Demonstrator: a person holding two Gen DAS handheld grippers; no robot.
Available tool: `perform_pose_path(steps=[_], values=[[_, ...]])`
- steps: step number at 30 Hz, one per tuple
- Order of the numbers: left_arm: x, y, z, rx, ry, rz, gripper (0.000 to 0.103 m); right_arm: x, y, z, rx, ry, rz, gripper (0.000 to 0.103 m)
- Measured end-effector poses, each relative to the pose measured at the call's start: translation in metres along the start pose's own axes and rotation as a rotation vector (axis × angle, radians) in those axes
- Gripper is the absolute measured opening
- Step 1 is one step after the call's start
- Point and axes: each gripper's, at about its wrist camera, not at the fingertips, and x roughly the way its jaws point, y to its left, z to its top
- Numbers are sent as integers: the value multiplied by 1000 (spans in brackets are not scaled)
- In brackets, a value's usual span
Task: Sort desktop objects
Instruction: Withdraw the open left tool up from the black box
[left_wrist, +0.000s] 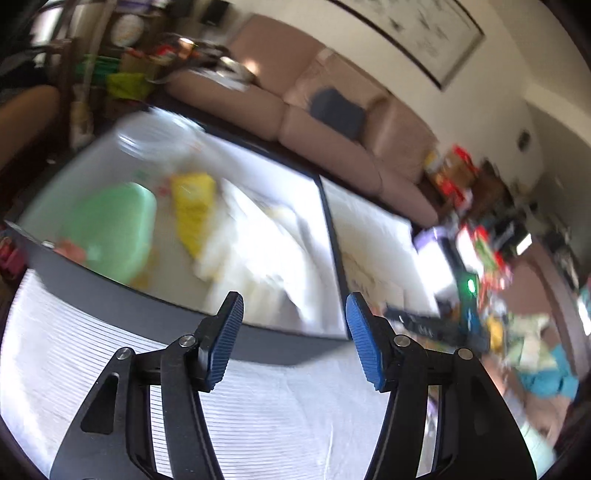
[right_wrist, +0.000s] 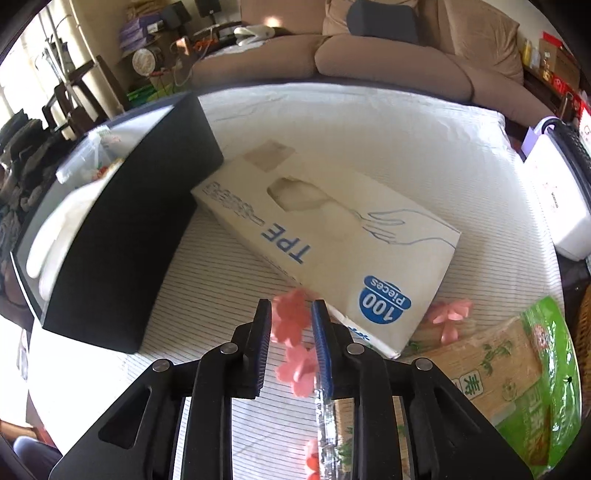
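Observation:
In the right wrist view my right gripper (right_wrist: 291, 325) is shut on a pink flower-shaped plastic piece (right_wrist: 290, 317), held above the striped cloth. A second pink flower piece (right_wrist: 300, 366) hangs just below it. Another pink flower (right_wrist: 451, 314) lies on the cloth to the right. The dark storage box (right_wrist: 122, 236) stands to the left. In the blurred left wrist view my left gripper (left_wrist: 294, 332) is open and empty above the same box's near wall (left_wrist: 155, 299). Inside lie a green container (left_wrist: 110, 232), a yellow packet (left_wrist: 194, 206) and white gloves (left_wrist: 266, 251).
A white TPE glove carton (right_wrist: 332, 236) lies on the cloth beside the box. A green snack packet (right_wrist: 517, 373) lies at the right. A white appliance (right_wrist: 557, 199) stands at the table's right edge. A brown sofa (right_wrist: 388, 55) is behind.

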Motion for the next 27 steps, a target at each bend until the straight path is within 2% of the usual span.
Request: perform_pose_path(steps=[4,8,10,12,15,19,21,24,27], values=[[22,-22,-14,67,41,-40,55,21,10,-3,-68,48,-34,23],[32,-46,-24,154,52,-63,55,45,15,-6,-76,93,-39,29],[32,-59,-29,202,47,-74,55,56,15,-7,-88,114,-71,25],[36,-76,-35,257,63,-112,55,55,8,-7,-46,100,-13,7],[47,-97,-45,327,99,-146,55,50,-13,-8,80,82,111,5],[63,-118,-56,354,138,-209,56,36,-41,-13,243,52,289,5],[79,-128,-63,385,150,-203,61,26,-50,-14,294,31,354,5],[107,-137,-71,415,171,-168,62,11,-57,-15,294,21,376,5],[137,-143,-75,444,184,-126,62,0,-62,-13,259,10,334,5]])
